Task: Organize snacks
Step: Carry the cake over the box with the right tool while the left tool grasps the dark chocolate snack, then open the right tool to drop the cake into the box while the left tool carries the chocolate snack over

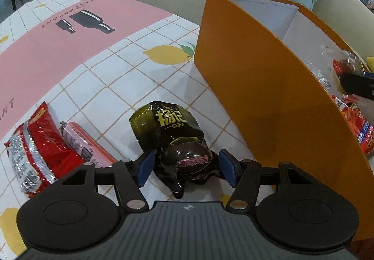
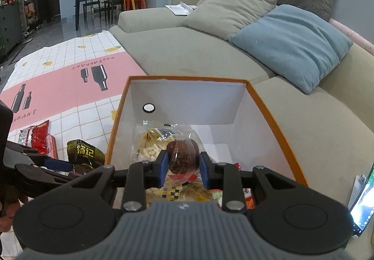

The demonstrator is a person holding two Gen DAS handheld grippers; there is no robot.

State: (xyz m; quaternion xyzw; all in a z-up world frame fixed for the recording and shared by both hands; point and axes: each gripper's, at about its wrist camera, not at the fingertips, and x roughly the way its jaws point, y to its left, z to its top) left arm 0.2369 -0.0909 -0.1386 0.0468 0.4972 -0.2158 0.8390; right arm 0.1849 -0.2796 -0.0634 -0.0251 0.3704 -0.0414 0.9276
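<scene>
A dark green and black snack packet (image 1: 168, 124) with a brown bulge at its near end lies on the lemon-print cloth, just left of the orange box (image 1: 268, 96). My left gripper (image 1: 187, 170) is low over it with its blue pads on either side of the bulge, open, with a thin gap at the left pad. My right gripper (image 2: 183, 167) hangs over the open orange box (image 2: 275, 124), shut on a clear packet holding a round brown snack (image 2: 183, 154). Several snack packets (image 2: 154, 143) lie on the box floor below it.
A red packet (image 1: 39, 143) and a pink sausage stick (image 1: 81, 143) lie on the cloth left of my left gripper. A grey-green sofa (image 2: 187, 49) with a blue cushion (image 2: 292, 44) runs behind the box. A lit phone (image 2: 362, 203) stands at the right.
</scene>
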